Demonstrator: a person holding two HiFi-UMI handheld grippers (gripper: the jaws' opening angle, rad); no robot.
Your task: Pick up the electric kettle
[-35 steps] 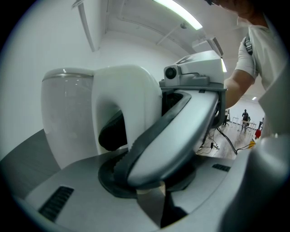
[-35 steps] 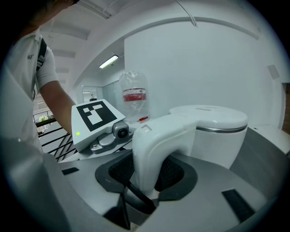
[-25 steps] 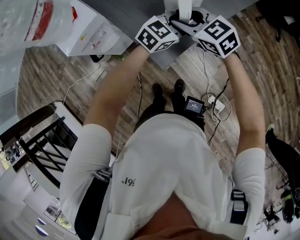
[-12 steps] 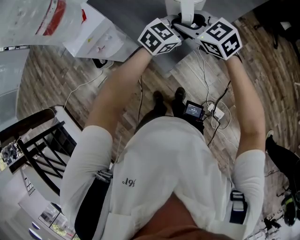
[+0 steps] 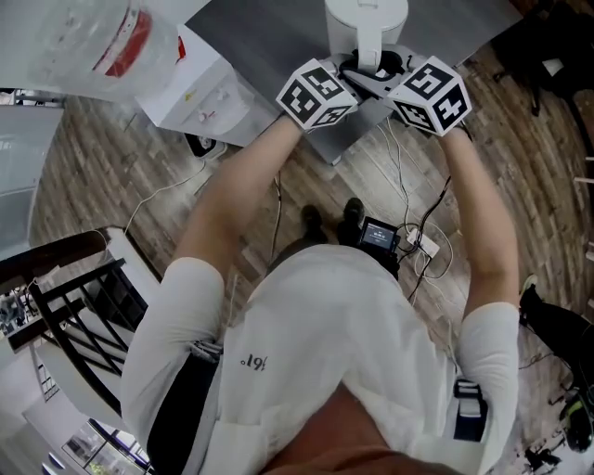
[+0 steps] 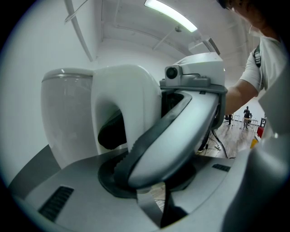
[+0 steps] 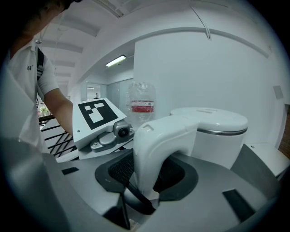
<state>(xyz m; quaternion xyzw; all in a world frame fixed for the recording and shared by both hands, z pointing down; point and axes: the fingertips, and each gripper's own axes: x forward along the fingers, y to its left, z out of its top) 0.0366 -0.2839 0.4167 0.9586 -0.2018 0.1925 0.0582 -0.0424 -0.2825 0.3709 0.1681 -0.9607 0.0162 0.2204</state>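
The white electric kettle (image 5: 367, 20) shows at the top of the head view, over the grey table (image 5: 269, 37). Both grippers meet at its handle (image 5: 369, 57): my left gripper (image 5: 357, 70) from the left, my right gripper (image 5: 382, 74) from the right. In the left gripper view the kettle body (image 6: 68, 118) and arched handle (image 6: 129, 99) fill the left, and the right gripper's finger (image 6: 181, 131) crosses over my left gripper (image 6: 145, 181), whose jaws close round the handle's foot. In the right gripper view the handle (image 7: 163, 140) stands between the jaws of my right gripper (image 7: 145, 190), gripped.
A white water dispenser (image 5: 200, 88) with a clear bottle (image 5: 93, 42) stands left of the table. Cables and a power strip (image 5: 422, 246) lie on the wooden floor below. Black railings (image 5: 83, 297) run at the lower left. The person's body fills the lower half.
Both grippers have risen together, still on the handle. More of the kettle shows at the top edge, and the dispenser and table have slid down and right in the picture.
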